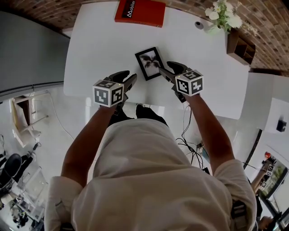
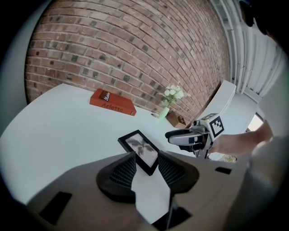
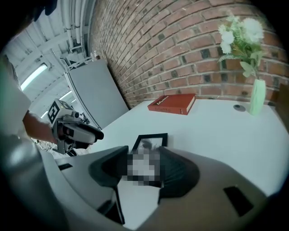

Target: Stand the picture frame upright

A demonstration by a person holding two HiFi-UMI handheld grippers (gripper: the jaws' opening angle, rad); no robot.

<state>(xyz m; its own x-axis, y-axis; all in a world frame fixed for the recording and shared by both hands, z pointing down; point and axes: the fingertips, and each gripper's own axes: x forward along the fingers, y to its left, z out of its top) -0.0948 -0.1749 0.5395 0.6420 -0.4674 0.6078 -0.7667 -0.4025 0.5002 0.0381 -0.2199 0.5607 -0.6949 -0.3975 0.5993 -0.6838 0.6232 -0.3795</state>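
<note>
A red book (image 1: 140, 12) lies at the far edge of the white table (image 1: 99, 40). Its spine seems to read "Arletta", though the lettering is small. At the far right corner a pale green vase (image 3: 257, 97) holds white flowers (image 1: 223, 13), beside a small wooden box (image 1: 239, 47) whose contents I cannot make out. The black picture frame (image 1: 149, 63) lies flat near the table's middle, picture up. My left gripper (image 1: 130, 77) hovers just beside its near left corner, jaws spread and empty. My right gripper (image 1: 166, 68) is just beside the frame's right edge, jaws likewise apart, gripping nothing.
</note>
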